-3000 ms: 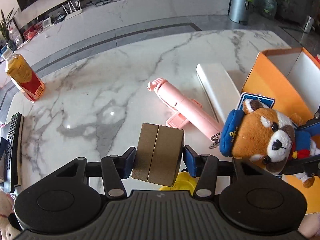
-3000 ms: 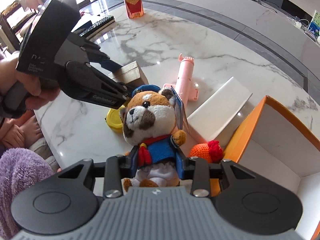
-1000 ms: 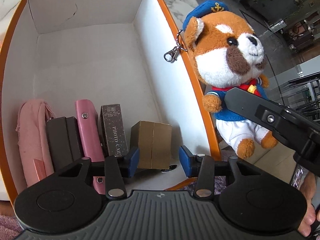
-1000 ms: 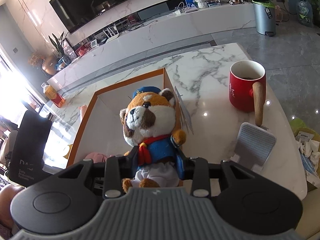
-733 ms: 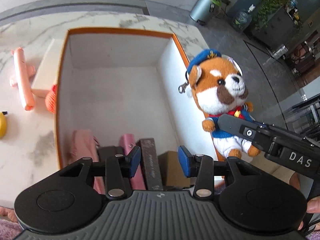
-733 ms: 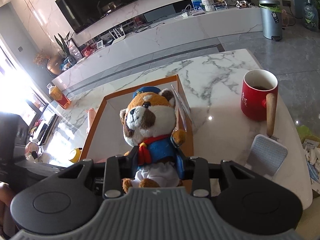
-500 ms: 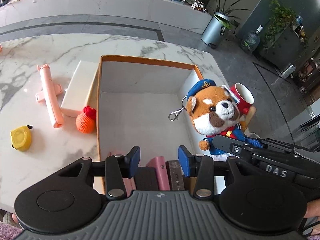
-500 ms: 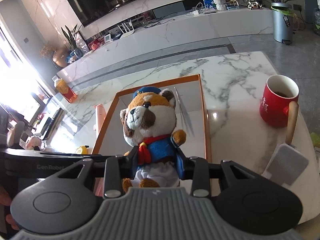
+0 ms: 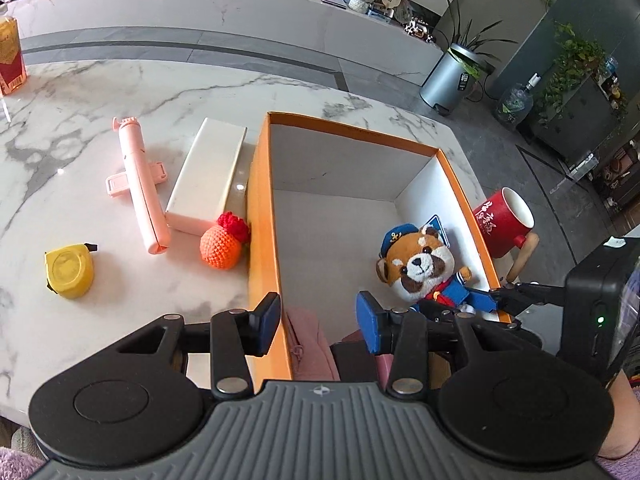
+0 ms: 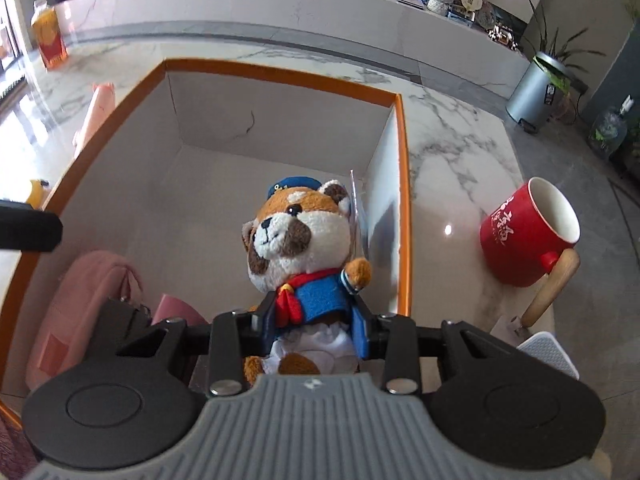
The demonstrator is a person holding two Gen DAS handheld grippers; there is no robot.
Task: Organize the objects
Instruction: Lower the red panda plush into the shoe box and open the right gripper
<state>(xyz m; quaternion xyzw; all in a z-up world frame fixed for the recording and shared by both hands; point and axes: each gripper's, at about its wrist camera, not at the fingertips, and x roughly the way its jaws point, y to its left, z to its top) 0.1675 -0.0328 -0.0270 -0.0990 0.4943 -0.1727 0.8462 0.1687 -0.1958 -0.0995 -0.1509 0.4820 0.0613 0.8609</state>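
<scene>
Two grippers hover over the orange box [image 9: 262,216]. Right gripper [image 10: 314,326] jaws clench the plush red panda [image 10: 304,240] inside it. Left gripper [image 9: 318,322] jaws stand parted, holding nothing.

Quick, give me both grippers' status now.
Left gripper: open, holding nothing.
Right gripper: shut on the plush toy, inside the orange box.
</scene>
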